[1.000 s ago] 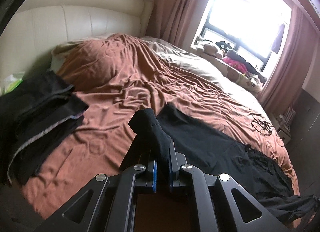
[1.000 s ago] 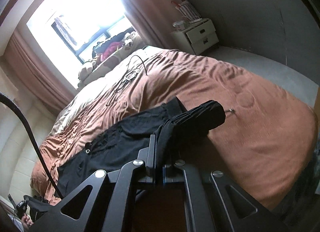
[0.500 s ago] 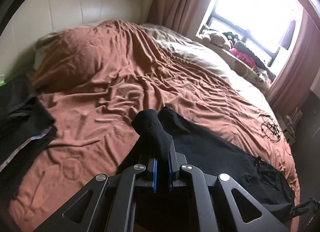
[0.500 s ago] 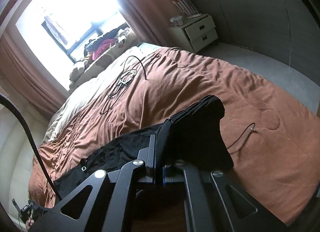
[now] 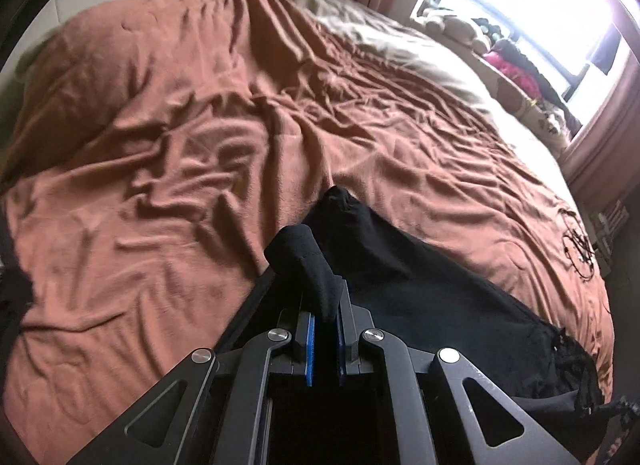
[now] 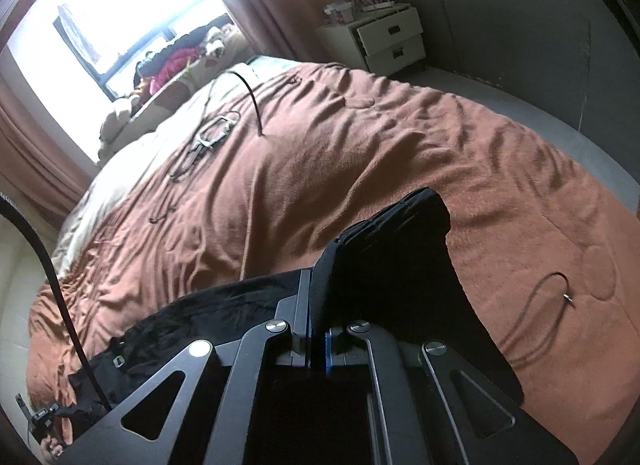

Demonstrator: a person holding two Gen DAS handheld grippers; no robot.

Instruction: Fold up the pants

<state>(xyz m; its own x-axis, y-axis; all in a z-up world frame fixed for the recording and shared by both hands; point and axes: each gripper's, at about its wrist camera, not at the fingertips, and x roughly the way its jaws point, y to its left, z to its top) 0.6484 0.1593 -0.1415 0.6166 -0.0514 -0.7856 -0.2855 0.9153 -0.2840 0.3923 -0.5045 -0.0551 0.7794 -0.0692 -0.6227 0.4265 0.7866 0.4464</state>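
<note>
Brown bed (image 5: 168,193): your left gripper (image 5: 323,319) and right gripper (image 6: 318,329), each clamping the pants (image 5: 420,289), have carried them forward, mid-fold.

Wide bed (image 5: 180,113) under a rumpled rust-brown blanket (image 6: 360,153), creased all over. Paler beige bedding (image 5: 420,49) bare along the window side. Black pants (image 5: 432,297) spread flat across the near part of the blanket, one end lifted off it. Tangle of thin dark cable (image 6: 208,137) lying toward the window side, well apart from the pants. Another thin cable (image 6: 536,305) with a metal tip curled on the blanket just beside the raised pant fabric
</note>
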